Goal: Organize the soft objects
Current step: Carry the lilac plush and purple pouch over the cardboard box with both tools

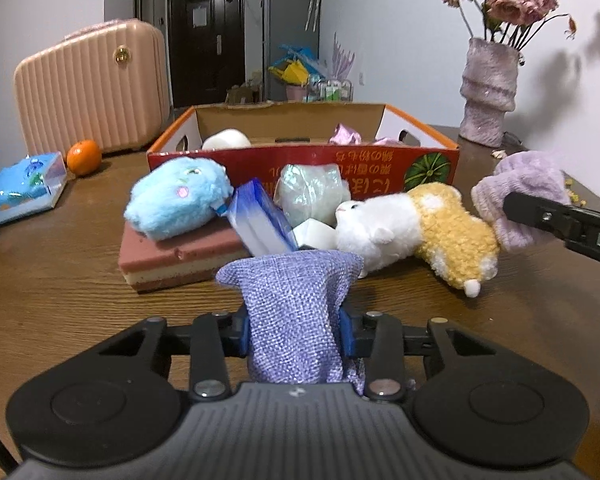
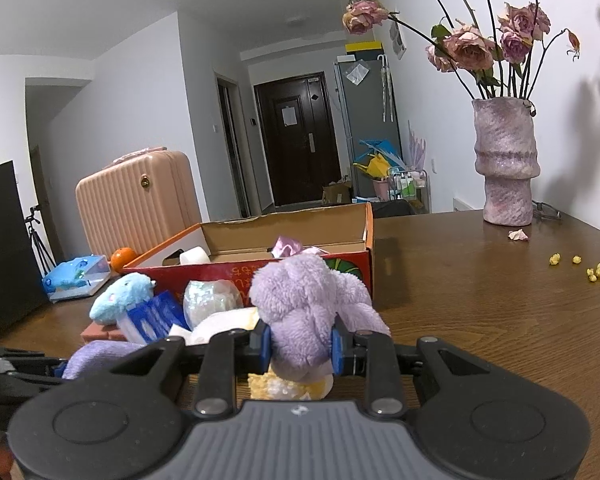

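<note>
Left gripper [image 1: 296,334] clenched on purple woven cloth [image 1: 296,292] — cloth near front edge of table [image 1: 60,280], before pile of soft toys. Right gripper [image 2: 300,346] grasping lilac plush towel [image 2: 306,308] just in front of red cardboard box [image 2: 340,264] — box mid-table, open-topped.

Table [image 1: 60,280] was wood-grain w/ slight sheen. Pouch [image 1: 296,304] looked coarse woven cloth; lilac towel [image 2: 304,312] fluffy terry. Box [image 1: 300,168] was matt cardboard, suitcase [image 1: 88,88] ribbed smooth plastic, vase [image 2: 504,160] rough.
</note>
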A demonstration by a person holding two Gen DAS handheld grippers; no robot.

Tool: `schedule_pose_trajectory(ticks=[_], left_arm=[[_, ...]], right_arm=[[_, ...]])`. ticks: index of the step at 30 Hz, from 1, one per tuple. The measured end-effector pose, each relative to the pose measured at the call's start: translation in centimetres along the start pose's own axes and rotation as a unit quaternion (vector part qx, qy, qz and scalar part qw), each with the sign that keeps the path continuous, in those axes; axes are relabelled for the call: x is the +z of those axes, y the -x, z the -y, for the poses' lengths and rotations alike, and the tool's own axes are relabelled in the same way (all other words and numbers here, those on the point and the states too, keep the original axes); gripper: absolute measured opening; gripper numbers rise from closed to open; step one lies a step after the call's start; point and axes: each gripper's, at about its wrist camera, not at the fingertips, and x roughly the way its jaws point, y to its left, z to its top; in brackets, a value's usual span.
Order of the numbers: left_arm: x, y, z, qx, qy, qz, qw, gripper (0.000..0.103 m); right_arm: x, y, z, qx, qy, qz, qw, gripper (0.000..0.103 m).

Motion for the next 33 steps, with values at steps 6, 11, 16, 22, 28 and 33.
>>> schedule_pose_trajectory(ticks=[6,11,16,22,28,33], left_arm=[[0.1,2.0,-0.2,-0.010,-0.004,0.020,0.9997,0.039],[0.9,3.7,-0.3,-0.018,-0.007,0.047,0.9987,0.039],[2.0,5.1,-0.3,-0.020,-0.013,0.076,0.9968,0.039],[3.4,5.8,-0.4,-0.019,-0.013,0.099,0.9949,0.039],[4.9,5.7,-0.6,-0.015,-0.002,0.115,0.9932,0.039],[6.1,5.1,-0.9,-0.013,0.009,0.124,0.9921,0.039]], right_arm=[[0.1,0.4,-0.4,0.002,0.002,0.005,1.000,0.027],[0.5,0.7,-0.9,0.002,0.004,0.012,1.000,0.027],[1.1,0.7,-1.4,0.004,0.008,0.018,1.000,0.027],[2.1,0.7,-2.2,0.008,0.012,0.028,1.000,0.027],[3.3,0.2,-2.8,0.010,0.014,0.040,0.999,0.027],[4.3,-0.5,-3.2,0.009,0.019,0.047,0.999,0.027]])
